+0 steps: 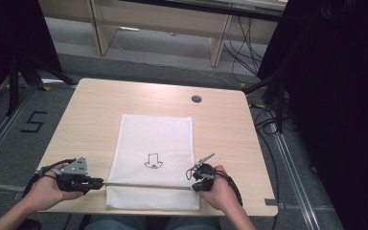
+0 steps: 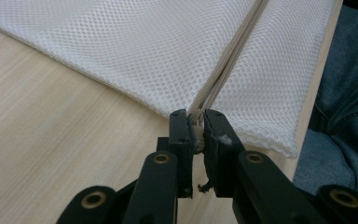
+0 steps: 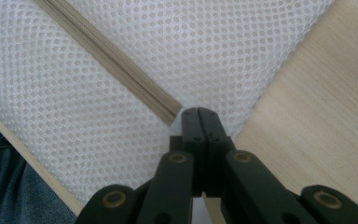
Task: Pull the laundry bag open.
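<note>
We pinch each end of the bag's point(image 1: 155, 143) zip point(image 2: 233, 56) with left tongs point(image 2: 196, 122) and right tongs point(image 3: 199, 113), likely keeping it taut.

The zipper point(image 3: 116, 63) end hides behind the right tongs point(image 3: 199, 114).

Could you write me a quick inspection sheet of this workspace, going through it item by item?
Surface: light wooden table, small round port near the far edge.
Job's things: white mesh bag lying flat, beige zipper across its near end.
Clutter: nothing seen.
Grippers: left gripper shut on the zipper's end; right gripper shut at the zipper's other end, grip unclear.
Cables: black cables on the floor beyond the table.
Surroundings: grey floor, a desk's wooden legs.
</note>
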The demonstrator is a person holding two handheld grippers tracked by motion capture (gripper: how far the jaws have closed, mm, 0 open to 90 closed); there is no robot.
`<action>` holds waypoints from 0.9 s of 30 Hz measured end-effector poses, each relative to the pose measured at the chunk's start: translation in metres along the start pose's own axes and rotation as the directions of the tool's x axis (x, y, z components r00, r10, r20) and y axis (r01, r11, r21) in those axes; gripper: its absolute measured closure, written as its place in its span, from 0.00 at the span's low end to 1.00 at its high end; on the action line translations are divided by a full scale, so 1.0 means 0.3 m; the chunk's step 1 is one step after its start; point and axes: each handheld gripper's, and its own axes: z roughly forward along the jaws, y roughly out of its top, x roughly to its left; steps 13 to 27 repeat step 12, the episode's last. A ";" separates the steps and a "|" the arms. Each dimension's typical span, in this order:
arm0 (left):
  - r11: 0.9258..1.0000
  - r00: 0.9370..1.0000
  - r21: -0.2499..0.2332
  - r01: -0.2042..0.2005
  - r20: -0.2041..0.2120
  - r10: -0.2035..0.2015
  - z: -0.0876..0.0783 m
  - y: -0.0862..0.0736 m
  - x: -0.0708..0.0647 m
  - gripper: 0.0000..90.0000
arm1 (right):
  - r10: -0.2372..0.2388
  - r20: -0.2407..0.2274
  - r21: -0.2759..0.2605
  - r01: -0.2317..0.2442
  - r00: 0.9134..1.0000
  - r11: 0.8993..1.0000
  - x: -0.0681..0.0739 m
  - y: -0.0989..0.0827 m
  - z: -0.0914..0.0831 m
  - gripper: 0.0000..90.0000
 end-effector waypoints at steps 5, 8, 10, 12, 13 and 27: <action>0.992 0.999 -0.128 0.007 0.032 -0.003 0.001 0.008 0.009 0.71 | 0.011 -0.013 -0.011 -0.011 1.000 1.000 -0.005 -0.005 0.000 1.00; 0.977 0.999 -0.208 0.044 -0.001 -0.045 -0.007 0.029 0.018 0.55 | 0.016 -0.018 -0.011 -0.016 1.000 1.000 -0.008 -0.004 0.000 1.00; 0.963 0.994 -0.250 0.106 -0.002 -0.110 -0.007 0.032 0.031 0.52 | 0.027 -0.018 -0.015 -0.027 0.999 1.000 -0.005 -0.007 -0.002 0.99; 0.961 0.993 -0.257 0.098 -0.034 -0.111 -0.010 0.033 0.045 0.49 | 0.014 -0.017 -0.018 -0.014 1.000 1.000 -0.007 -0.007 -0.003 0.99; 0.961 0.993 -0.257 0.098 -0.034 -0.111 -0.010 0.033 0.045 0.49 | 0.014 -0.017 -0.018 -0.014 1.000 1.000 -0.007 -0.007 -0.003 0.99; 0.961 0.993 -0.257 0.098 -0.034 -0.111 -0.010 0.033 0.045 0.49 | 0.014 -0.017 -0.018 -0.014 1.000 1.000 -0.007 -0.007 -0.003 0.99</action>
